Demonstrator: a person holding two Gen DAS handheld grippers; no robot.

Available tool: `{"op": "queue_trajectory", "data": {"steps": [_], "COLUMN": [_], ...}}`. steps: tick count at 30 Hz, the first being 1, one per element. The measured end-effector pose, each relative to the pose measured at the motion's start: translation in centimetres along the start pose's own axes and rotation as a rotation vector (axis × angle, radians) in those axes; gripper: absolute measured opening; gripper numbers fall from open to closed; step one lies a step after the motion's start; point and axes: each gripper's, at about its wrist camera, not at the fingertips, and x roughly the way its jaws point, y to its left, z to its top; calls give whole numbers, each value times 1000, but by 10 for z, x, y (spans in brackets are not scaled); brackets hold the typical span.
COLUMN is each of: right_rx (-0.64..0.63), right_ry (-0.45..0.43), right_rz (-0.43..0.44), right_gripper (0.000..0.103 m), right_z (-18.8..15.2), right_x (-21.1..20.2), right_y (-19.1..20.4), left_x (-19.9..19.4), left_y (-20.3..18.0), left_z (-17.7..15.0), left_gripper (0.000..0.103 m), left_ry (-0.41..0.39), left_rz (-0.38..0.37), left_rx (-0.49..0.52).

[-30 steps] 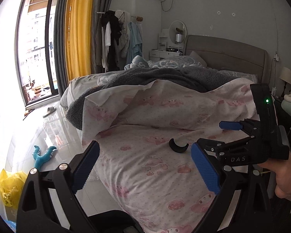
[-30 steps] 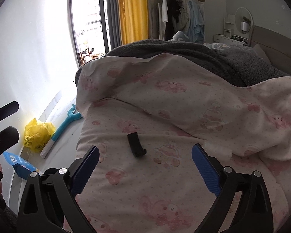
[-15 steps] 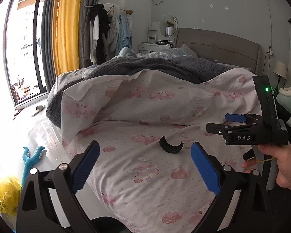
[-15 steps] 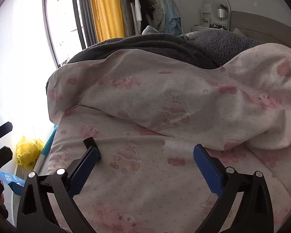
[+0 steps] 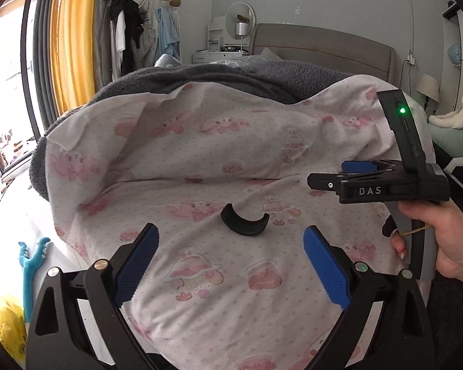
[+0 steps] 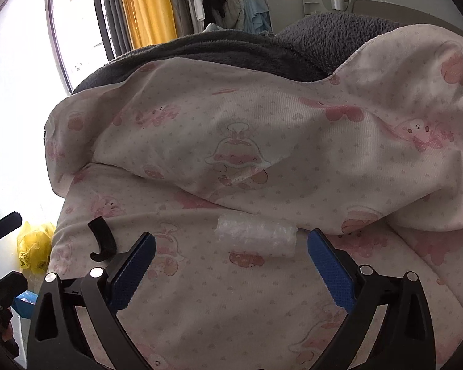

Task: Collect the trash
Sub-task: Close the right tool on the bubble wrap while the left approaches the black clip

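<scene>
The right gripper, jaws wide and empty, frames a clear bubble-wrap roll mid-sheet on the bed; closing could pinch loose sheet. The left gripper, also wide and empty, faces a curved black plastic piece nearer the bed's window-side edge

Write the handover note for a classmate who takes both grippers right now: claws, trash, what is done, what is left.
Left claw: open, empty, aimed at the black curved piece on the bed sheet.
Right claw: open, empty, with the clear plastic roll lying between and just beyond its fingers, against the quilt fold.
Done: nothing gripped yet.
Left: grip both pieces and bin them. A yellow bag lies on the floor beside the bed; whether it is the bin, I cannot tell.
</scene>
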Motion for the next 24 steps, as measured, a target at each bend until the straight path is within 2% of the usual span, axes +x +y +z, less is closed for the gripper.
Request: {"op": "queue_trajectory", "data": {"steps": [11,16,18,20,24], "right_rx": [20,16,10,6,38], "right_ry": [44,65,70,79,96], "right_rz": [4,3,2,4,19], "right_gripper": [100,99,96,82,70], "right_z": [2,4,4,5,4], "right_x": [18,30,33,36,41], "right_y": [-17,-20,-19,-19,-26], "left_x": [40,53,57,64,76], "left_y": [-10,-10,-11,-15,-18], "left_z": [5,8,9,11,12], "left_gripper": [96,96,96,95,88], "left_ry": [56,65,66,71,92], "left_rz": [-12,-21,-26,-29,-21], "left_rx": [56,41,42,59,80]}}
